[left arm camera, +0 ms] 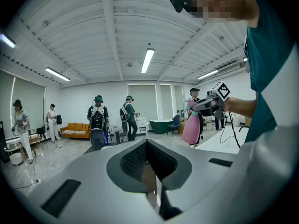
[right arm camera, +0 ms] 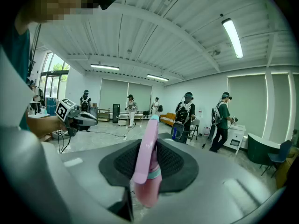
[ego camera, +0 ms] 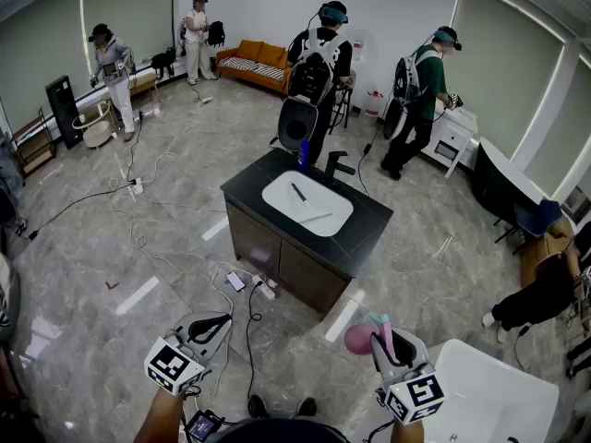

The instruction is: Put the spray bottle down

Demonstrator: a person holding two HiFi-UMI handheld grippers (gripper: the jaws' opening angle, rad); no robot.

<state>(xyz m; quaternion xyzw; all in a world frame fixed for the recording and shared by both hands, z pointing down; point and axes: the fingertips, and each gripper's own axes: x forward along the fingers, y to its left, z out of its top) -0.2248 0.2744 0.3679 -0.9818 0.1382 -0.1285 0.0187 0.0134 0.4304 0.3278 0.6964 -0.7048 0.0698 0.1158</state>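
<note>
My right gripper (ego camera: 380, 332) is shut on a pink spray bottle (ego camera: 358, 339) with a teal collar, held in the air at the lower right of the head view. In the right gripper view the spray bottle (right arm camera: 147, 171) stands upright between the dark pads, its pink head reaching up past them. From the left gripper view the bottle (left arm camera: 191, 128) hangs under the right gripper (left arm camera: 203, 105), beside the white table (left arm camera: 219, 143). My left gripper (ego camera: 220, 322) is at the lower left, shut, with nothing in it; its pads meet at the tip (left arm camera: 148, 143).
A white table (ego camera: 499, 397) lies just right of the right gripper. A dark sink cabinet (ego camera: 277, 247) with a white basin stands ahead. Cables and a power strip (ego camera: 259, 289) lie on the floor. Several people work farther back, near an orange sofa (ego camera: 260, 57).
</note>
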